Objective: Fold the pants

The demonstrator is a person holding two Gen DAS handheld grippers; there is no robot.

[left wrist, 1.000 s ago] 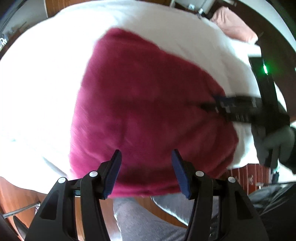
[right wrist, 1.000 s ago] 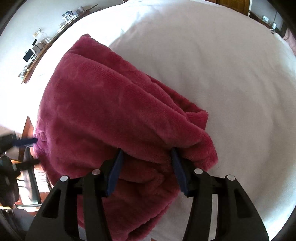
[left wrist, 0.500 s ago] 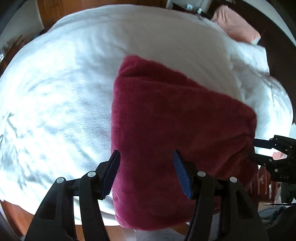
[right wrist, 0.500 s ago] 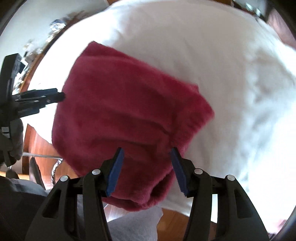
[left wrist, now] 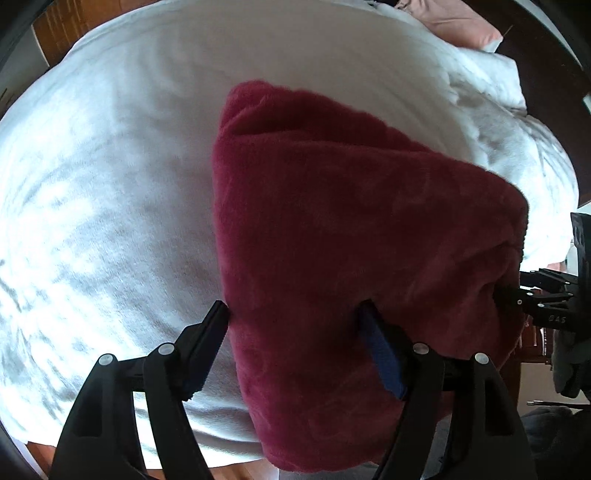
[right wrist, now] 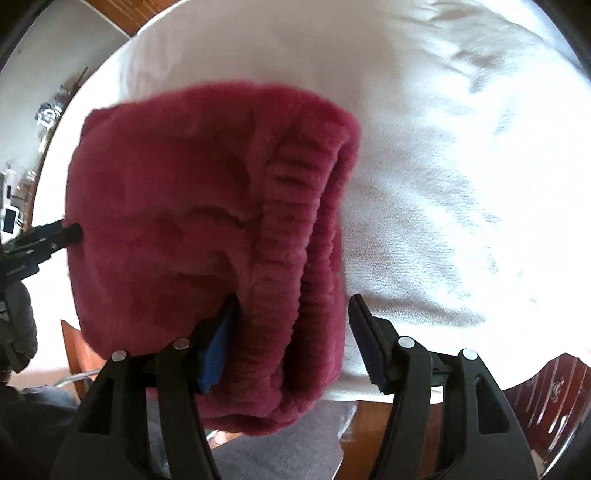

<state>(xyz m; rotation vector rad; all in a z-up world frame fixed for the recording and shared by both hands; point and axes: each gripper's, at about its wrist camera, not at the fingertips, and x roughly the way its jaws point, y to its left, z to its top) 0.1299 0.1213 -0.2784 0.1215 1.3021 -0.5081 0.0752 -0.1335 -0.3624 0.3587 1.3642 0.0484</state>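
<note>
1. Pants (left wrist: 351, 240) – dark red, fluffy, folded into a thick bundle – lie on the white bed (left wrist: 110, 203) near its front edge.
2. Left tool (left wrist: 293, 314) has just been opening; its fingers stand apart astride the bundle's left edge, 1 finger on the sheet, 1 against the fabric.
3. Right tool (right wrist: 291, 308) has just been opening too – the ribbed waistband (right wrist: 299, 221) sits between its spread fingers, unclamped.
4. Pink pillow (left wrist: 461, 18) lies at the far end.
</note>
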